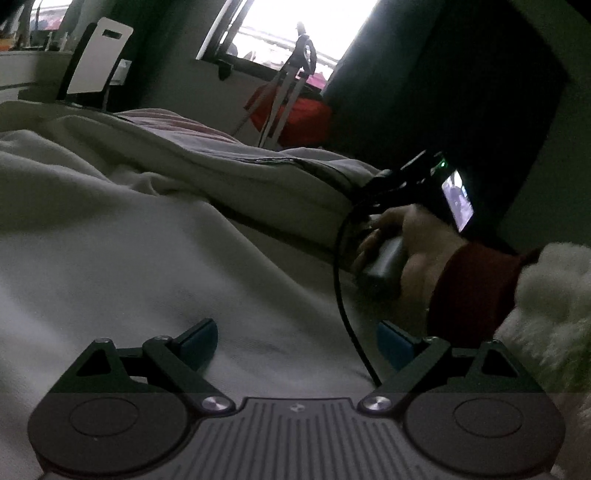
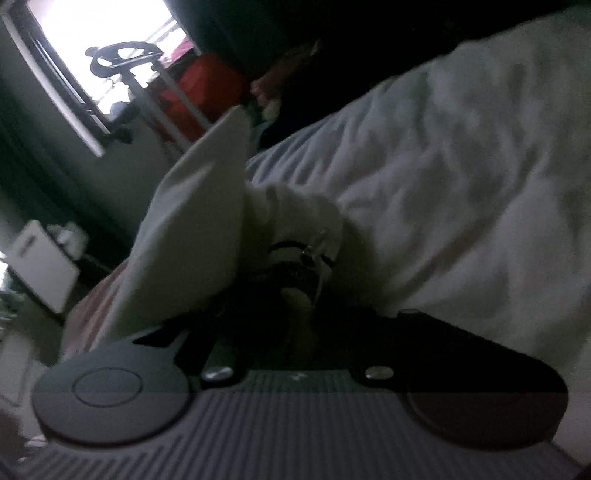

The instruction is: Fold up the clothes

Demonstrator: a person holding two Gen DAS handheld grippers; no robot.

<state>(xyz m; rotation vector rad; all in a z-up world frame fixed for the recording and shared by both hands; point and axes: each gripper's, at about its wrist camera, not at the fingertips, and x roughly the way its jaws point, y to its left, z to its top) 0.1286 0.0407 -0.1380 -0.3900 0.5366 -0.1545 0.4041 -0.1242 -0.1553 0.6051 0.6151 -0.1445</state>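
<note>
Left claw (image 1: 295, 343) spread over white garment (image 1: 147, 258)

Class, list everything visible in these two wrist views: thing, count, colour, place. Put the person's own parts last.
White garment: one, white, spread on the bed under the left gripper.
Bedding: one, pale, rumpled, right of the right wrist view.
Chair: one, white back, far left.
Window: one, bright, behind the bed.
Red object: one, red, below the window.
Cable: one, black, running from the right gripper.
Left gripper: one, black, blue fingers apart, empty.
Right gripper: one, black, fingertips buried in white cloth.
Right hand: one, red cuff, gripping the handle.
</note>
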